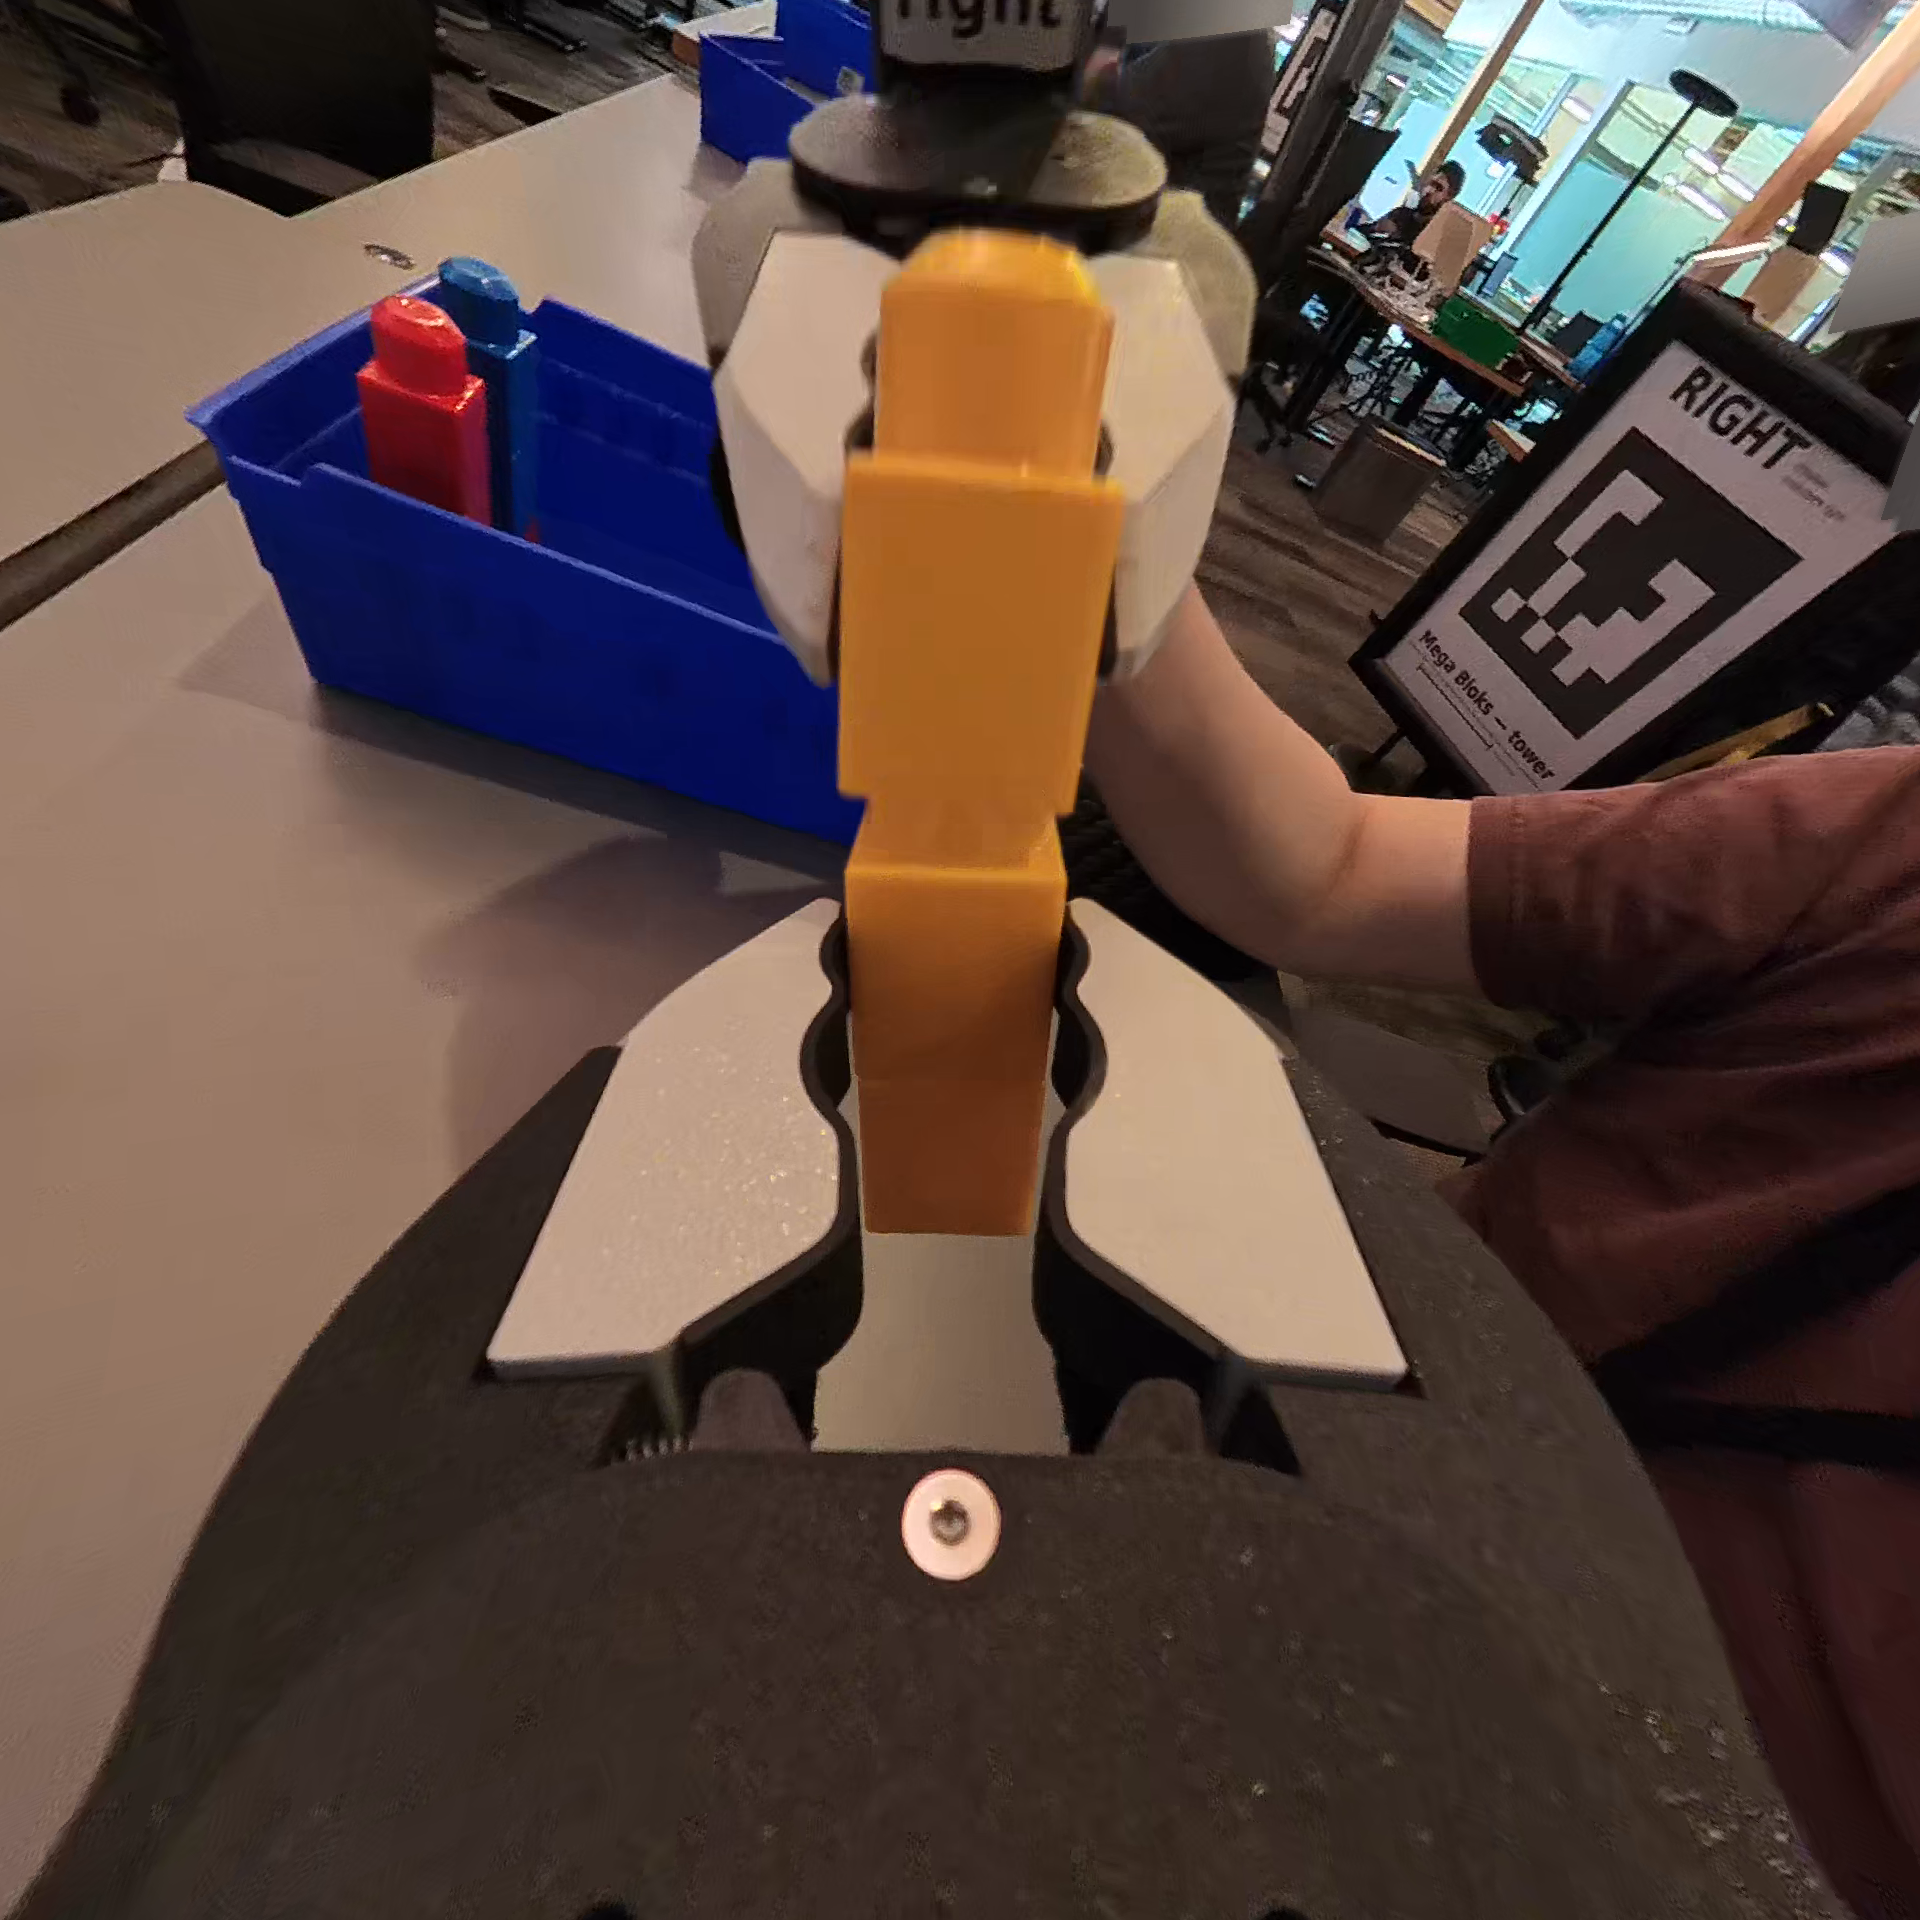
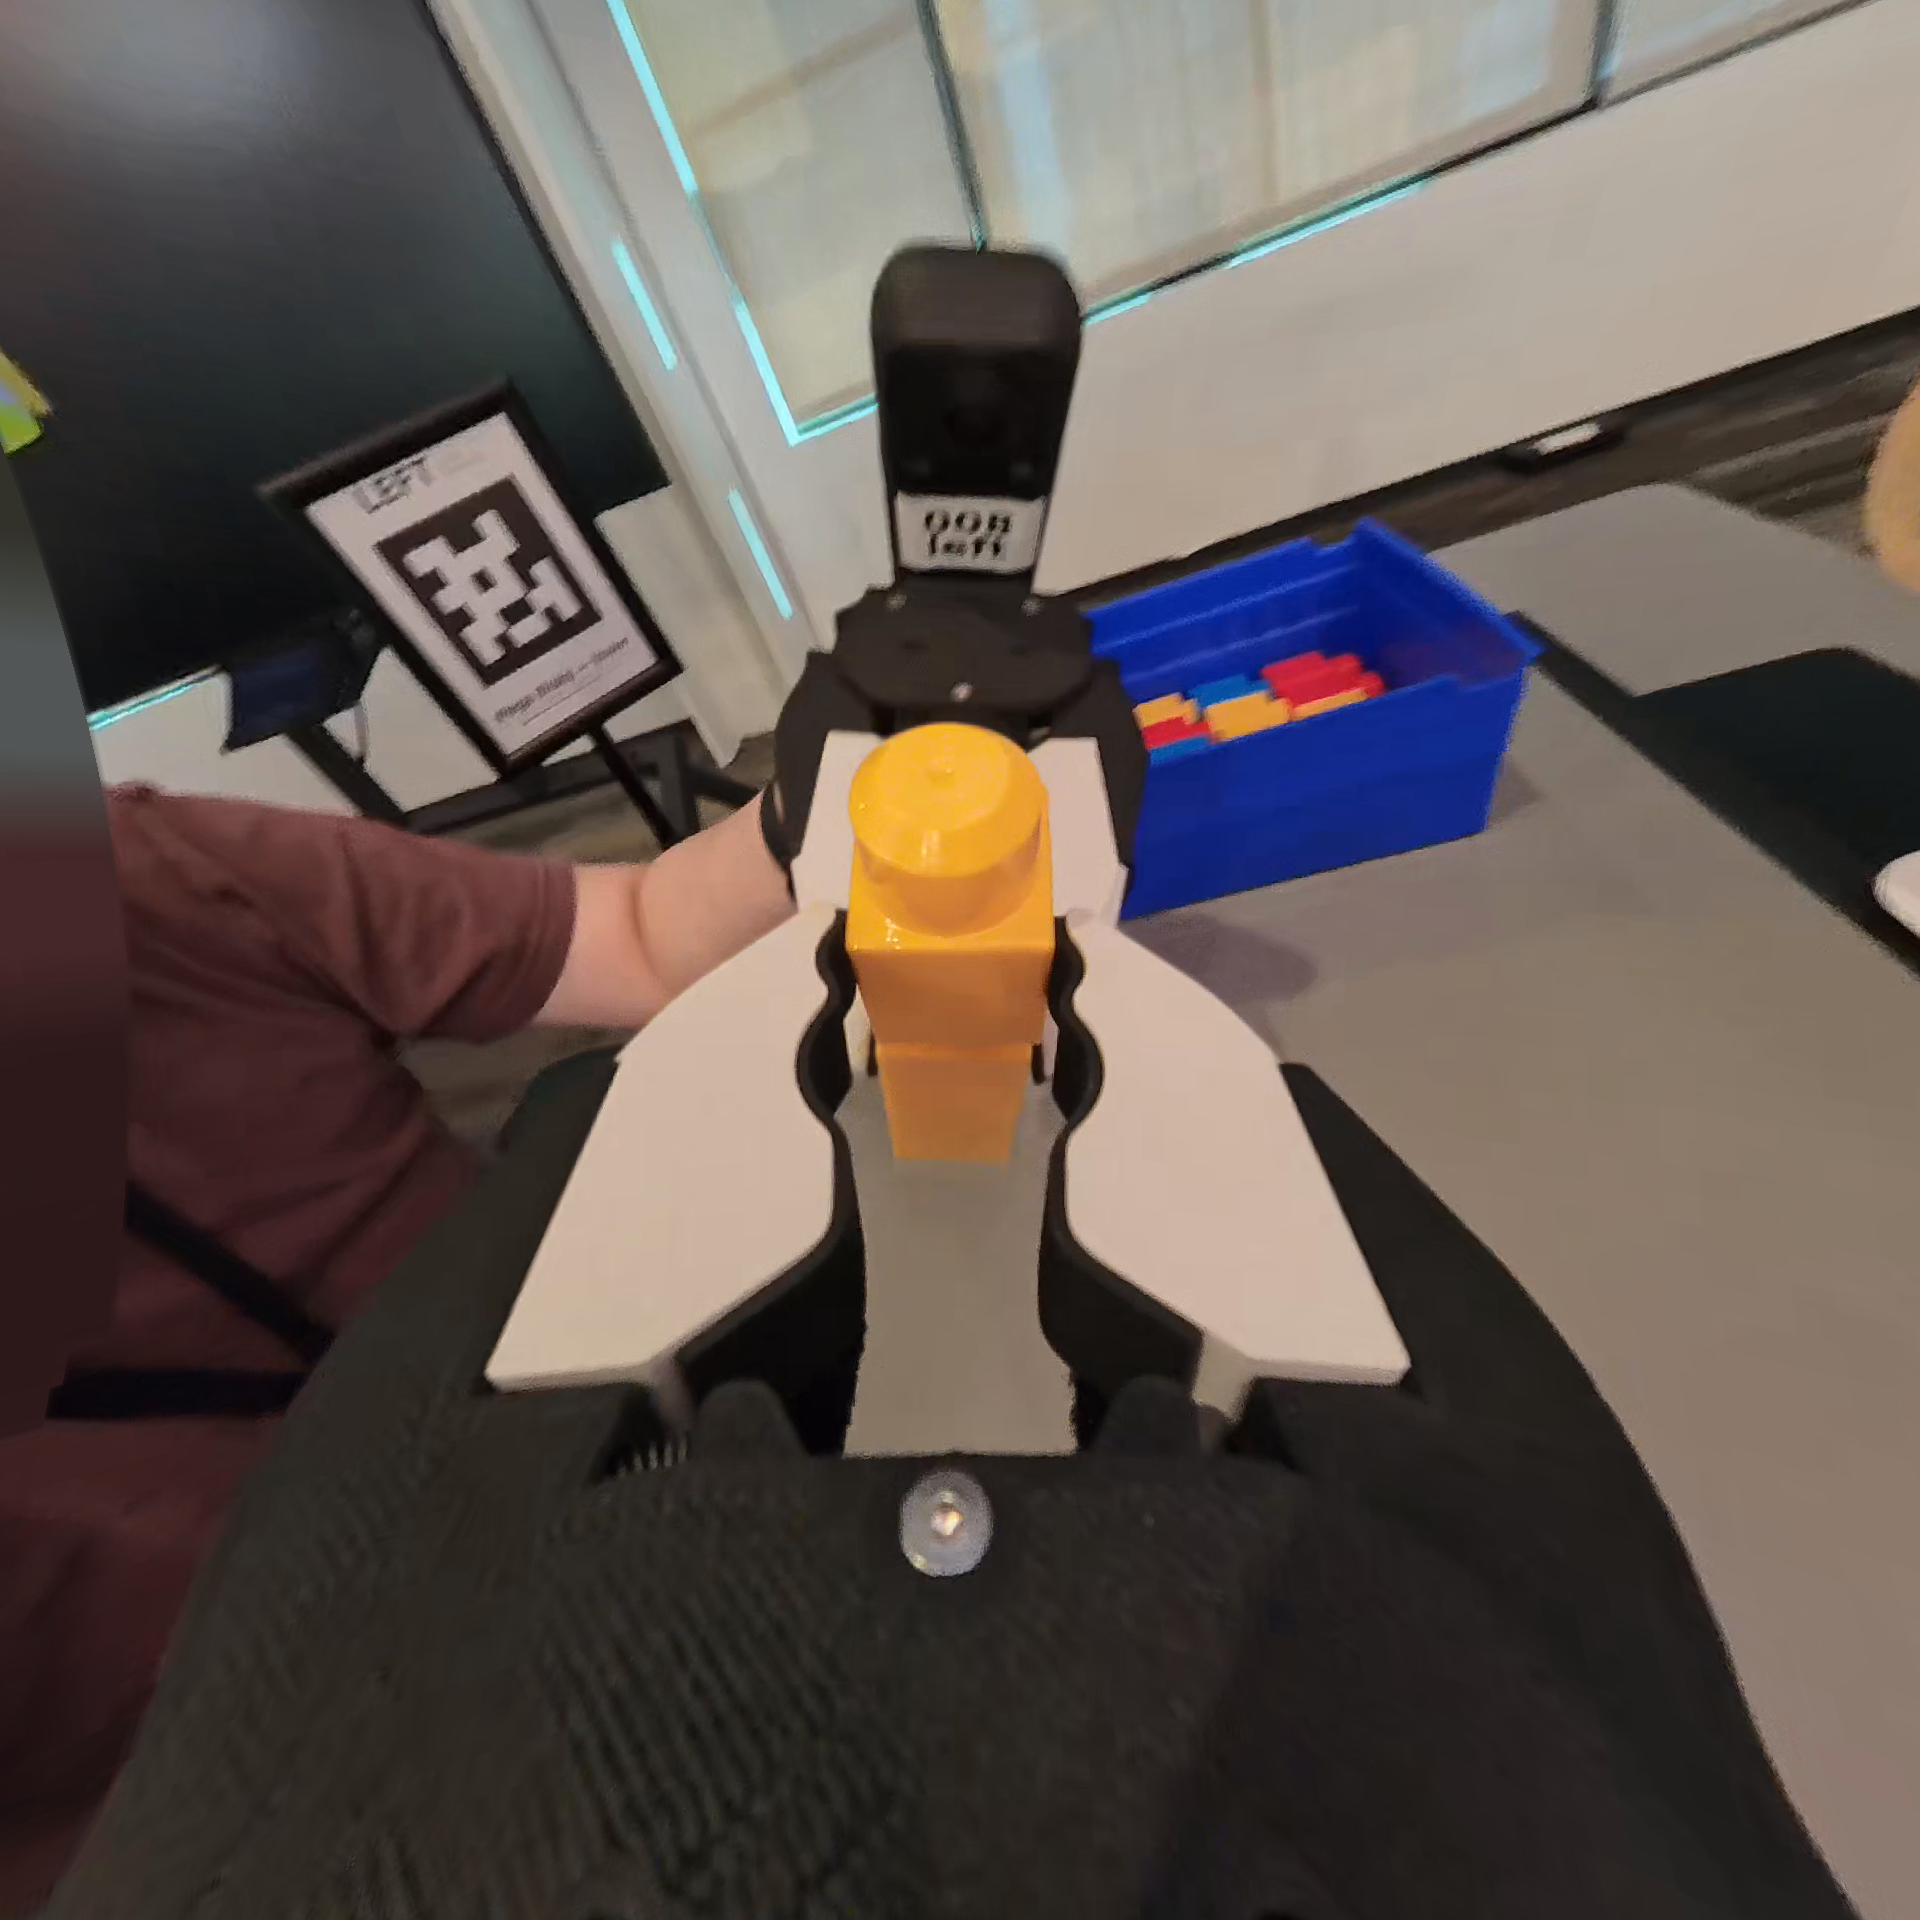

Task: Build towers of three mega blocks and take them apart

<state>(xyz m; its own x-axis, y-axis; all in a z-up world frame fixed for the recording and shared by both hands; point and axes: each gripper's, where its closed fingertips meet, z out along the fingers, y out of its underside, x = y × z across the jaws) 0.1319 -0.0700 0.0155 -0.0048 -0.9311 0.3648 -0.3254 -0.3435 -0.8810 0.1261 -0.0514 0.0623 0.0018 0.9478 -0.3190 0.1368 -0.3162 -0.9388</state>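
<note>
- Fingers of my left gripper clench one end of the orange tower, held in the air over the grey table, pads flat on its sides.
- Right gripper clamps the opposite end block; I'd pull straight along the tower's axis, no twisting.
- Blue bin with upright red and blue blocks lies beyond.
- Marker sign and gripper labels carry writing.

Yellow tower hides the far tongs' tips.
</note>
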